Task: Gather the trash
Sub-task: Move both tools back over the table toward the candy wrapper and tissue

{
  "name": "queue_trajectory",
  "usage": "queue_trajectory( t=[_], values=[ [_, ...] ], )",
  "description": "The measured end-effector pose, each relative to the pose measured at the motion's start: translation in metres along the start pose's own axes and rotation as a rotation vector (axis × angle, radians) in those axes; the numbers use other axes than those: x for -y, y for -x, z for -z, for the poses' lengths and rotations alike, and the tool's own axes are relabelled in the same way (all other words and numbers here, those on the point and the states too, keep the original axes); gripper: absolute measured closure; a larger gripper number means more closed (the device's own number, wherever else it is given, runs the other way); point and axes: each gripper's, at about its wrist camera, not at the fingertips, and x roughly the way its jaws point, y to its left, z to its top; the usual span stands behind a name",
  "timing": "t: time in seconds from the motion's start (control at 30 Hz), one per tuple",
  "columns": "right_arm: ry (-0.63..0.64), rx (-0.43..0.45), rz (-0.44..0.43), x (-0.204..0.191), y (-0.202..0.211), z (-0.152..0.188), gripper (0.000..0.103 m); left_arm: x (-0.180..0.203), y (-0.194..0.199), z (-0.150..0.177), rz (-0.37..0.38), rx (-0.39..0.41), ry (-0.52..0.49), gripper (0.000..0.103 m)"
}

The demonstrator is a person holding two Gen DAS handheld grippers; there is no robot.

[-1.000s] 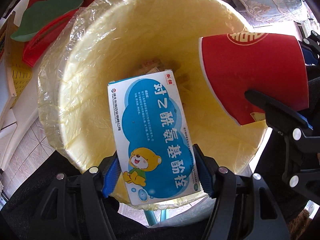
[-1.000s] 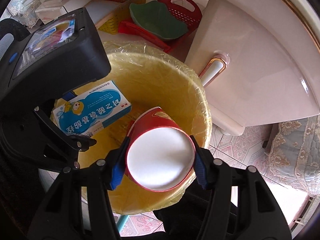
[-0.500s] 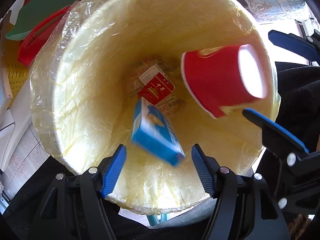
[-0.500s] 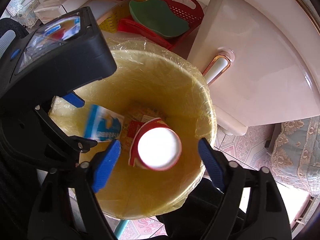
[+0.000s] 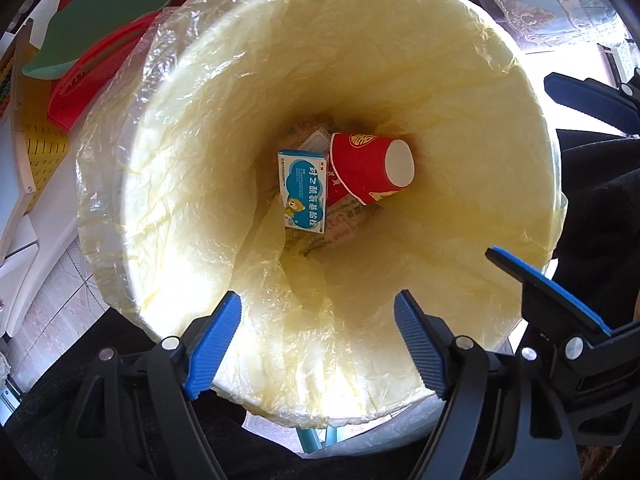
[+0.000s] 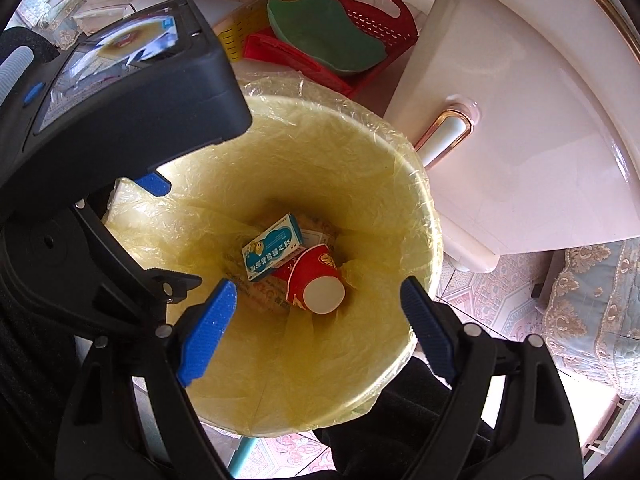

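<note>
A yellow bin lined with a clear bag (image 5: pixel 160 184) fills the left wrist view and shows in the right wrist view (image 6: pixel 404 184). At its bottom lie a blue and white medicine box (image 5: pixel 302 190) (image 6: pixel 272 252) and a red paper cup (image 5: pixel 368 168) (image 6: pixel 316 280) on its side, touching each other, on top of other paper trash. My left gripper (image 5: pixel 318 336) is open and empty above the bin's near rim. My right gripper (image 6: pixel 318 320) is open and empty above the bin; its fingers (image 5: pixel 544 280) show at the right of the left wrist view.
Red baskets (image 6: pixel 376 28) with a green dish (image 6: pixel 324 36) and a yellow basket (image 5: pixel 40 152) sit behind the bin. A white cabinet door with a gold handle (image 6: pixel 444 132) stands at the right. The floor is tiled (image 6: pixel 492 292).
Both grippers opened. The medicine box dropped from my left gripper and the red cup from my right; both fell to the bottom of the bin.
</note>
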Motion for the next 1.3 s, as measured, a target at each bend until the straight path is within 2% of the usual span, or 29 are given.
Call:
queue_trajectory(
  t=[0.1, 0.23, 0.4, 0.53, 0.7, 0.8, 0.97, 1.07, 1.3],
  values=[
    [-0.017, 0.013, -0.014, 0.002, 0.008, 0.0, 0.021, 0.005, 0.008, 0.005, -0.013, 0.013, -0.002, 0.026],
    [-0.049, 0.051, -0.021, 0.007, 0.033, 0.002, 0.018, 0.008, 0.033, 0.021, -0.031, 0.071, -0.023, 0.026],
    [-0.057, 0.101, -0.034, 0.012, 0.085, 0.008, 0.014, 0.006, 0.088, 0.057, -0.08, 0.154, -0.064, 0.025],
    [-0.042, 0.177, -0.022, 0.019, 0.147, -0.001, 0.014, -0.008, 0.17, 0.087, -0.093, 0.254, -0.069, 0.025],
    [-0.035, 0.283, -0.061, 0.037, 0.237, -0.027, 0.007, -0.027, 0.296, 0.101, -0.249, 0.39, -0.141, 0.016],
    [-0.02, 0.327, -0.072, 0.042, 0.282, -0.047, 0.006, -0.036, 0.364, 0.092, -0.318, 0.417, -0.177, 0.012],
    [0.034, 0.36, -0.068, 0.041, 0.331, -0.079, 0.006, -0.038, 0.449, 0.074, -0.294, 0.418, -0.28, 0.009],
    [0.065, 0.375, -0.055, 0.038, 0.348, -0.1, 0.006, -0.032, 0.468, 0.062, -0.371, 0.409, -0.375, 0.008],
    [0.158, 0.358, -0.057, 0.024, 0.351, -0.136, 0.006, -0.019, 0.44, 0.03, -0.426, 0.283, -0.592, 0.008]
  ],
)
